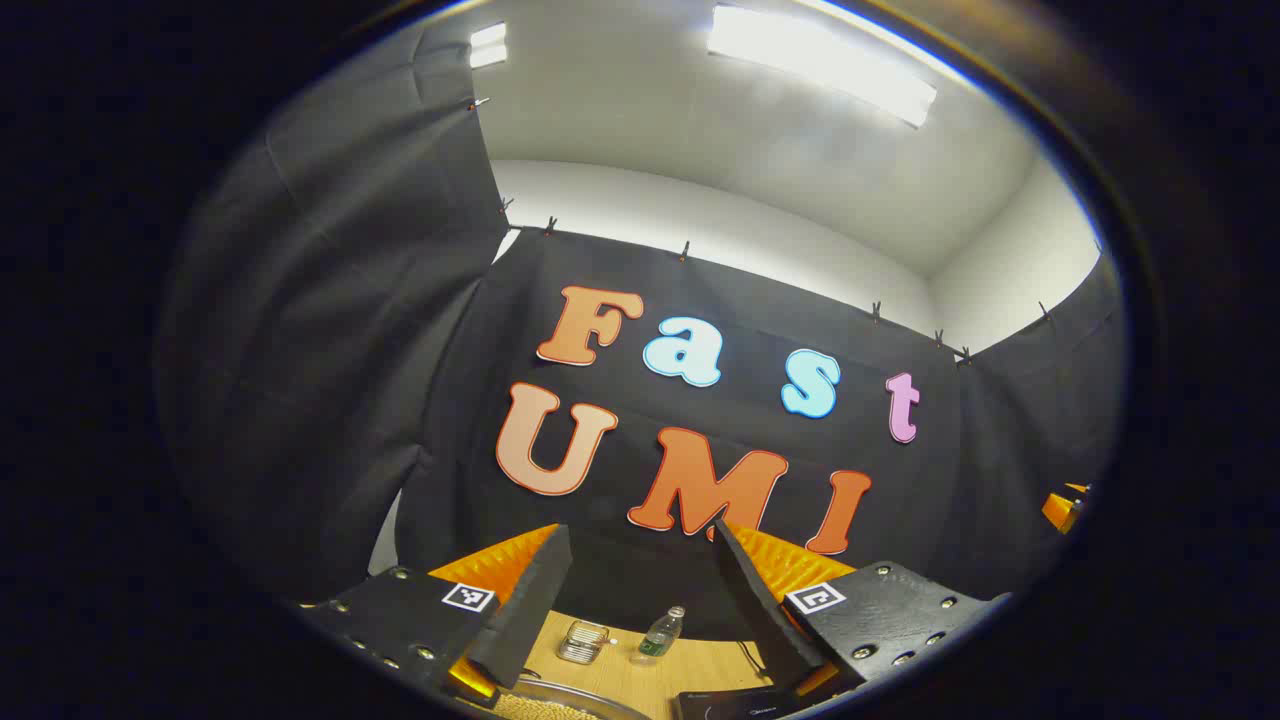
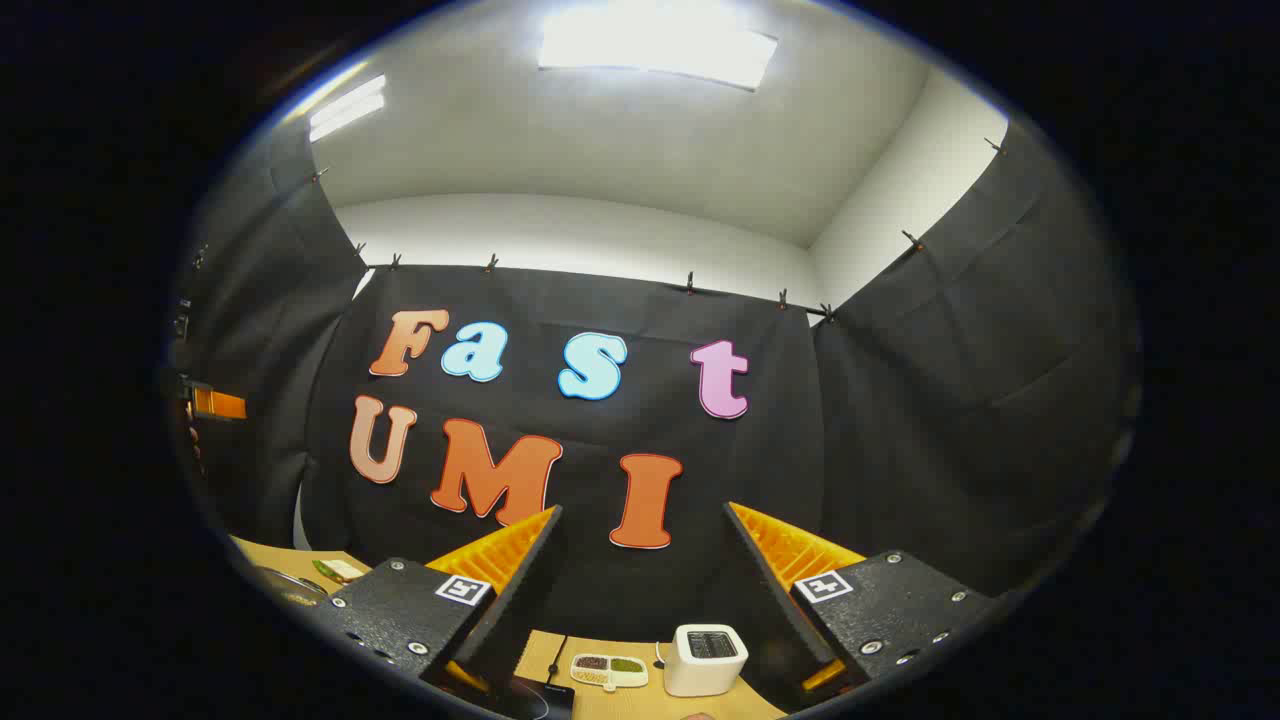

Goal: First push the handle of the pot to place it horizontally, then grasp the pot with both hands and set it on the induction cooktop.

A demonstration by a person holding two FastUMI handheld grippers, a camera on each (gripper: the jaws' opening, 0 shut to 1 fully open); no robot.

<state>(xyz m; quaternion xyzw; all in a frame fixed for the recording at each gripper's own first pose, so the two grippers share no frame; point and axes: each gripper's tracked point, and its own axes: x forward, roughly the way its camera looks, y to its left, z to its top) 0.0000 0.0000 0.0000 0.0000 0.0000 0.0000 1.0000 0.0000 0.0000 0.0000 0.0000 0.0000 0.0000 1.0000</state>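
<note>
My left gripper (image 1: 640, 530) is open and raised, pointing at the booth's back wall with nothing between its fingers. Low between them, a curved metal rim, seemingly the pot (image 1: 565, 698), peeks in at the bottom edge. Beside it lies the black induction cooktop (image 1: 725, 703). My right gripper (image 2: 642, 510) is also open and empty, held high. A corner of the black cooktop (image 2: 540, 697) sits under its left finger. A round rim, probably the pot (image 2: 285, 583), shows far left on the table. The pot's handle is hidden.
On the wooden table (image 1: 620, 675) stand a small plastic bottle (image 1: 660, 633) and a metal container (image 1: 583, 641). In the right gripper view a white toaster (image 2: 705, 658) and a small divided dish (image 2: 608, 670) sit near the back. Orange parts of the other gripper (image 2: 215, 403) show far left.
</note>
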